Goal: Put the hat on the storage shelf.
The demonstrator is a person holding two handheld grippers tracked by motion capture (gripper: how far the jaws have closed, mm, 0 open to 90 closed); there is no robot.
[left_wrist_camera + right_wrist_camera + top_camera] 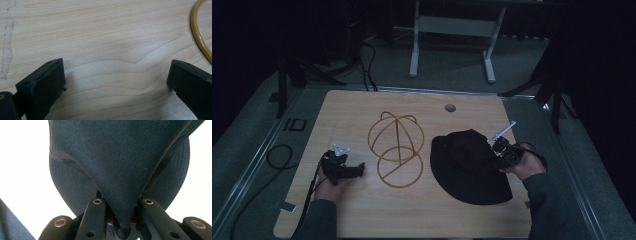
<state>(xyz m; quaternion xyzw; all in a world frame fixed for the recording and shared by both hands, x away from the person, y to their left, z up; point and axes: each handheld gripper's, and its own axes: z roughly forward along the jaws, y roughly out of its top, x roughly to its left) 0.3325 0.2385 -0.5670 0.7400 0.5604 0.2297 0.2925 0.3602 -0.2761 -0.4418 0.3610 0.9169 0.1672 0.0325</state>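
Your black hat (469, 167) is a soft, wide-brimmed bucket shape in dark twill, its weave and a stitched seam plain in the right gripper view (120, 170). It lies on the bench (362, 215) just to the right of the yellow wire hat frame (396, 150), the brim spread flat and roughly round, so it has no strong long axis; the crown is pulled up and toward your right hand (524, 167), bunched to a peak on that side. Your right tool (499, 150) is clamped on that fold: in its own view the cloth narrows to a wedge pinched between the two jaws (121, 220), with the brim curving behind it. The wire frame stands near the middle of the bench, a domed cage of hoops rising over a round base ring with a bar across it. On the far side of the frame from the hat, your left tool (357, 170) rests low over the wood in your left hand (332, 187), aimed toward the base ring and just short of it. Its jaws stand wide apart with bare wood grain between them (115, 82), and a curve of the yellow ring (198, 35) shows at the edge of that view.
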